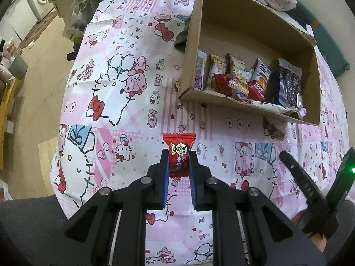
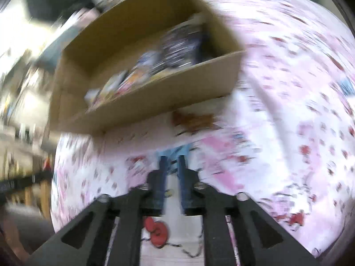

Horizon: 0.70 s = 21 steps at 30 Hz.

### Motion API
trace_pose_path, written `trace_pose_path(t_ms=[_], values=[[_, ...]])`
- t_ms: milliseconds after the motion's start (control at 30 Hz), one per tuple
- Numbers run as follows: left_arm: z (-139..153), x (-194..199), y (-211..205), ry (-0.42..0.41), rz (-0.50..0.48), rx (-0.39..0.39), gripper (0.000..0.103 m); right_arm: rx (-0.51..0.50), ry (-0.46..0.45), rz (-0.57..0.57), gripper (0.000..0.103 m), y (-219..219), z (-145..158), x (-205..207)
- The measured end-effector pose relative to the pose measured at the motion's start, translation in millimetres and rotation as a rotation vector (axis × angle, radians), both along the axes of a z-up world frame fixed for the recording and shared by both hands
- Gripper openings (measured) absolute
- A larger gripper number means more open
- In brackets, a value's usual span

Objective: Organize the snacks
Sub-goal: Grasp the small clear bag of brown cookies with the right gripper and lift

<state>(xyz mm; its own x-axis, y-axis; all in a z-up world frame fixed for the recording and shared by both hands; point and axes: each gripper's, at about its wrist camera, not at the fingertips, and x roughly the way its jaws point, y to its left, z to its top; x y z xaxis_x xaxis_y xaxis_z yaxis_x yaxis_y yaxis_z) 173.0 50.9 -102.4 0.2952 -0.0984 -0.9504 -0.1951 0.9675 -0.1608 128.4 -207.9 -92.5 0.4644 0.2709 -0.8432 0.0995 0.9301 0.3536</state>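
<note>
The left gripper (image 1: 179,155) grasps a red wrapped candy (image 1: 179,154) above the patterned tablecloth (image 1: 124,102), near the cardboard box (image 1: 244,13) of snacks. The right gripper (image 2: 172,161) hangs released, nothing between its fingers.

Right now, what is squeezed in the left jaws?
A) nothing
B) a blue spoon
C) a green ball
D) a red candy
D: the left gripper is shut on a red candy in its wrapper, held above the pink tablecloth.
</note>
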Motion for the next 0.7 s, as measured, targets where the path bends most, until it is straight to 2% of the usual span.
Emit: trace_pose_path(t_ms=[33,67,167,267,433,500,600,667,700], values=[[0.5,0.0,-0.6,0.000,0.000,-0.003,0.013,-0.012,0.013,-0.029,0.075,-6.4,-2.6,1.1],[1.2,0.7,-1.5,-0.002,-0.001,-0.009,0.013,-0.024,0.011,-0.058,0.084,-12.0,-5.2,0.9],[4.0,1.6,-3.6,-0.011,-0.006,-0.013,0.013,-0.090,-0.005,-0.042,0.084,-9.8,-14.0,10.9],[2.8,2.2,-3.6,-0.009,-0.010,-0.013,0.013,-0.222,-0.026,0.046,0.084,8.8,-18.9,24.8],[-0.6,2.7,-0.4,0.005,0.003,-0.030,0.013,-0.253,-0.067,0.075,0.084,14.8,-21.1,39.2],[-0.6,2.9,-1.3,0.003,0.004,-0.025,0.013,-0.287,-0.072,0.097,0.082,16.4,-22.0,38.4],[-3.0,3.8,-2.4,0.009,0.001,-0.026,0.013,-0.318,-0.094,0.117,0.068,22.8,-18.9,32.4],[-3.8,4.6,-4.5,0.011,-0.003,-0.026,0.013,-0.329,-0.106,0.134,0.032,28.4,-16.1,25.9],[-3.9,5.0,-6.1,0.010,-0.008,-0.023,0.013,-0.329,-0.106,0.145,0.029,31.0,-16.7,26.1]])
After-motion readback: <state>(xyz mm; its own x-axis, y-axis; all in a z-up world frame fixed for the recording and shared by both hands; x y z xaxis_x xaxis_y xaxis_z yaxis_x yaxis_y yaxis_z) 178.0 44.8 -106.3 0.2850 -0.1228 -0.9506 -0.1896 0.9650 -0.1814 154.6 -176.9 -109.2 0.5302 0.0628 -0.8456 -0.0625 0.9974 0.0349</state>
